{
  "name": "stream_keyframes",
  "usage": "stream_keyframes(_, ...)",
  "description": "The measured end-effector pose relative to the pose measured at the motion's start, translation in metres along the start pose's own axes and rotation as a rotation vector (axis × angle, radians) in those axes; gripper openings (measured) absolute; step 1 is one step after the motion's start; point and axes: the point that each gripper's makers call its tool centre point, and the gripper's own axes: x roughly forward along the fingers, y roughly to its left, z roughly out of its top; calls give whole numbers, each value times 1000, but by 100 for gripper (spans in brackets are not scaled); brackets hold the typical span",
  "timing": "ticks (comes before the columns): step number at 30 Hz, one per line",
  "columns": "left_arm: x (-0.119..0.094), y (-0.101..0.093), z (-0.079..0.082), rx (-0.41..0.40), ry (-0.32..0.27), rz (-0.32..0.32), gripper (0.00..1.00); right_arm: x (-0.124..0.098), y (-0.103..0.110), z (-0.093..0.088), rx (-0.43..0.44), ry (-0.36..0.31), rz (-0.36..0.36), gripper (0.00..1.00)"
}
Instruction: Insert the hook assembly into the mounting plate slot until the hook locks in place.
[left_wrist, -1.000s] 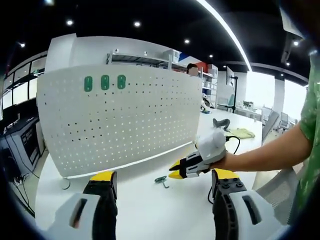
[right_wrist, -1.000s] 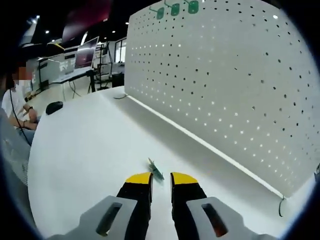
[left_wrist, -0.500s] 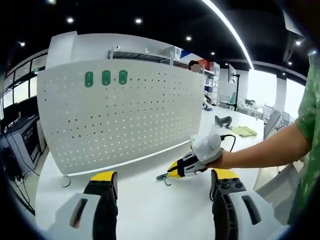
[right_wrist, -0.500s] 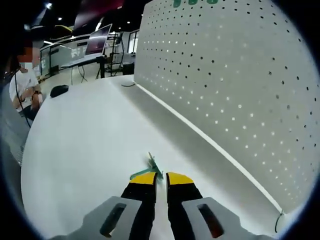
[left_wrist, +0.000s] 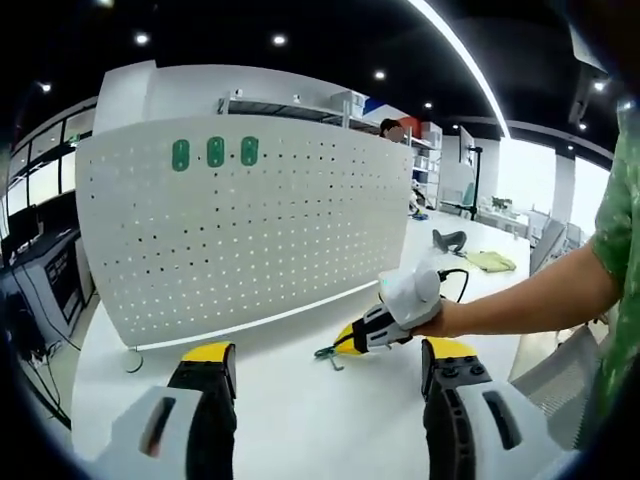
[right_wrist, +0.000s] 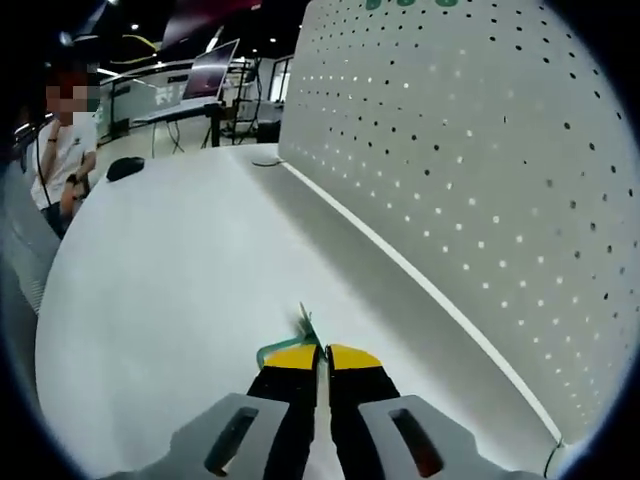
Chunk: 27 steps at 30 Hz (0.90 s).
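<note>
The tall white perforated pegboard panel (left_wrist: 245, 235) looks like matt painted sheet metal, and three small green plastic-looking tags (left_wrist: 215, 152) sit glossy against it. The white tabletop (right_wrist: 170, 300) is smooth with a soft satin sheen. The right gripper (right_wrist: 320, 352) has glossy yellow tips over black plastic jaws and a pale grey moulded body, pinching a thin green wire-like hook (right_wrist: 305, 330).

The left gripper view is taken from well back above the table (left_wrist: 300, 420), facing the pegboard (left_wrist: 250, 230) squarely. The right gripper view is taken low and close, looking along the pegboard (right_wrist: 480, 180). Pegboard, table and green hook (right_wrist: 300, 335) are shared.
</note>
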Motion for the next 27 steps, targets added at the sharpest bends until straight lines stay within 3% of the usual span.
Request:
stream_keyframes(7,0,0,-1,-2,-1,-2,78,-3,1,1,22,-3,12,0)
stream_keyframes(16,2,-5,-2,7,0,-19,77,-12,-1,9,111,-13,25,0)
stream_keyframes(27,4,-13,2,68,-5,-51,76,-36,7,32,138,5,88,0)
